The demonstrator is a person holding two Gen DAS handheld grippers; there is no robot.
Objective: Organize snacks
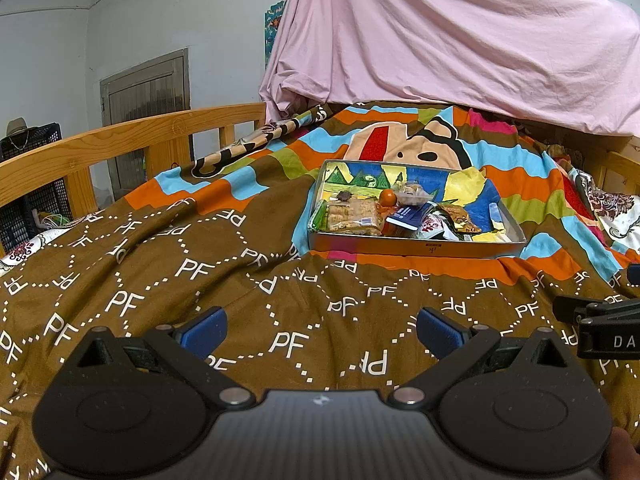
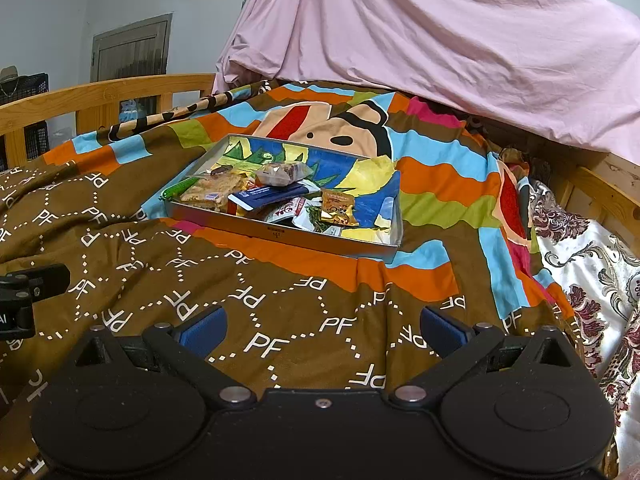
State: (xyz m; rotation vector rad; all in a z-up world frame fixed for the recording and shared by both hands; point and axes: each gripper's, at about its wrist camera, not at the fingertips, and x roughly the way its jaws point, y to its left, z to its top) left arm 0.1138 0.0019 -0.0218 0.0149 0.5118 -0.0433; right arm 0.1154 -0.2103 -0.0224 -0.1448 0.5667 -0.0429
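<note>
A shallow metal tray (image 1: 412, 245) (image 2: 280, 236) with a colourful painted inside lies on the bedspread ahead. Snacks are heaped in its near left part: a clear pack of biscuits (image 1: 352, 216) (image 2: 212, 191), a blue packet (image 1: 408, 216) (image 2: 264, 196), a small orange fruit (image 1: 388, 198), a clear bag of brown pieces (image 2: 282, 173), and an orange-gold sachet (image 1: 460, 218) (image 2: 339, 208). My left gripper (image 1: 320, 330) and my right gripper (image 2: 322, 330) both stand open and hold nothing, low over the brown cloth well short of the tray.
A brown "PF" patterned bedspread (image 1: 200, 280) covers the bed. A wooden rail (image 1: 120, 140) runs along the left, another rail (image 2: 608, 196) on the right. A pink sheet (image 1: 460, 40) hangs behind the tray. A floral white quilt (image 2: 592, 272) lies at the right.
</note>
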